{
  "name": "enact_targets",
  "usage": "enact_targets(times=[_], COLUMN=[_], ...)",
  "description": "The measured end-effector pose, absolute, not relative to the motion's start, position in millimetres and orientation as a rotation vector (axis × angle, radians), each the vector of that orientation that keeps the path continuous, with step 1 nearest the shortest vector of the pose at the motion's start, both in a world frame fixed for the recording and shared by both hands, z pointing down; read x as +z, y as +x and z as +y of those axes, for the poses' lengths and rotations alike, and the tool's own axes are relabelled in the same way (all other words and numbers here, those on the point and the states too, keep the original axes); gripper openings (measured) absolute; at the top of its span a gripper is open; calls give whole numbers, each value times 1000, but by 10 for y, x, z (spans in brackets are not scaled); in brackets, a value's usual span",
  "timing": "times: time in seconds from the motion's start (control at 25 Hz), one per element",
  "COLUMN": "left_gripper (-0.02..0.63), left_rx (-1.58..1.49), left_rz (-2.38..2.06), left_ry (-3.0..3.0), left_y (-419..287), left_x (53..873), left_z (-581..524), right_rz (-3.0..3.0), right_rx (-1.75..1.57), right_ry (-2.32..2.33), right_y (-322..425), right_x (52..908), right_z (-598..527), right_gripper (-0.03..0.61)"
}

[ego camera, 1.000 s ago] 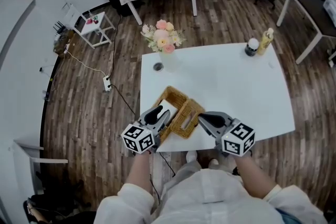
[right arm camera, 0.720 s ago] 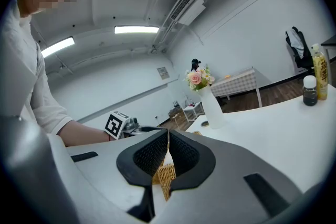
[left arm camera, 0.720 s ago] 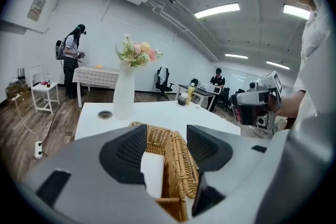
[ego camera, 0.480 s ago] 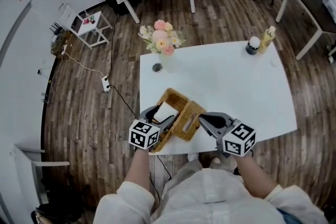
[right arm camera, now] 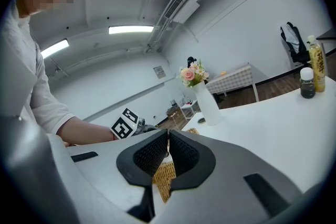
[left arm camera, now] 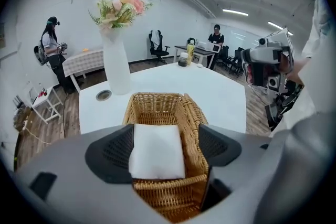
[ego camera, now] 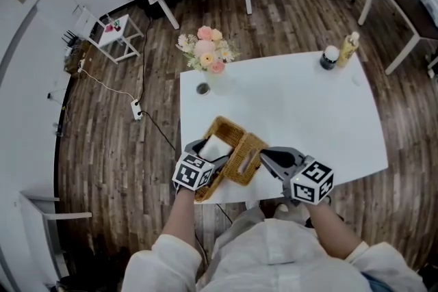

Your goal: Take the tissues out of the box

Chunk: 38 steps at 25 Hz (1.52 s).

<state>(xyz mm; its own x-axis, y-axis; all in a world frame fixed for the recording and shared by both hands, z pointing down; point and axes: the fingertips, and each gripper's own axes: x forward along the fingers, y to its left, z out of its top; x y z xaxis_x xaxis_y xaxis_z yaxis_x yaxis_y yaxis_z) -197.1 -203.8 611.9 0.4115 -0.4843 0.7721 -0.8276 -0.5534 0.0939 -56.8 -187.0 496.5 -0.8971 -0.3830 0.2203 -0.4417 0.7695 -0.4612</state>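
Note:
A woven wicker box (ego camera: 233, 128) stands at the near left of the white table (ego camera: 308, 120). A folded white tissue stack (ego camera: 214, 146) lies inside it. My left gripper (ego camera: 209, 159) hovers at the box's near end. In the left gripper view its jaws (left arm camera: 167, 147) are opening, and the tissue stack (left arm camera: 157, 149) lies between them with the right pad clear of it. The box's far rim (left arm camera: 157, 97) shows beyond. My right gripper (ego camera: 263, 157) rests at the box's right side. Its jaws (right arm camera: 167, 139) are shut, with wicker (right arm camera: 164, 178) caught between them.
A white vase of flowers (ego camera: 205, 55) and a small round disc (ego camera: 202, 87) stand at the table's far left. A yellow bottle (ego camera: 348, 51) and a dark jar (ego camera: 328, 59) stand far right. People stand in the background (left arm camera: 52, 55). The table's near edge lies under both grippers.
The left gripper has shifted right over the box's near end and its jaws have spread apart. The right gripper has stayed in place.

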Motion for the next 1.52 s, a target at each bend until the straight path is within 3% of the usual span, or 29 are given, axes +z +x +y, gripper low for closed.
enact_targets(times=[0.56, 1.52], left_gripper=[422, 376], left_rx=[1193, 1506], left_rz=[-1056, -939], left_ry=[2073, 1947], left_y=[-2034, -1998], left_x=[6366, 6637], left_z=[-2075, -2129], right_rz=[-2827, -2799], right_rx=[821, 881], right_ry=[687, 735], right_y=[-519, -476], right_x=[5044, 5145], right_z=[-1925, -1939], right_gripper=[34, 34])
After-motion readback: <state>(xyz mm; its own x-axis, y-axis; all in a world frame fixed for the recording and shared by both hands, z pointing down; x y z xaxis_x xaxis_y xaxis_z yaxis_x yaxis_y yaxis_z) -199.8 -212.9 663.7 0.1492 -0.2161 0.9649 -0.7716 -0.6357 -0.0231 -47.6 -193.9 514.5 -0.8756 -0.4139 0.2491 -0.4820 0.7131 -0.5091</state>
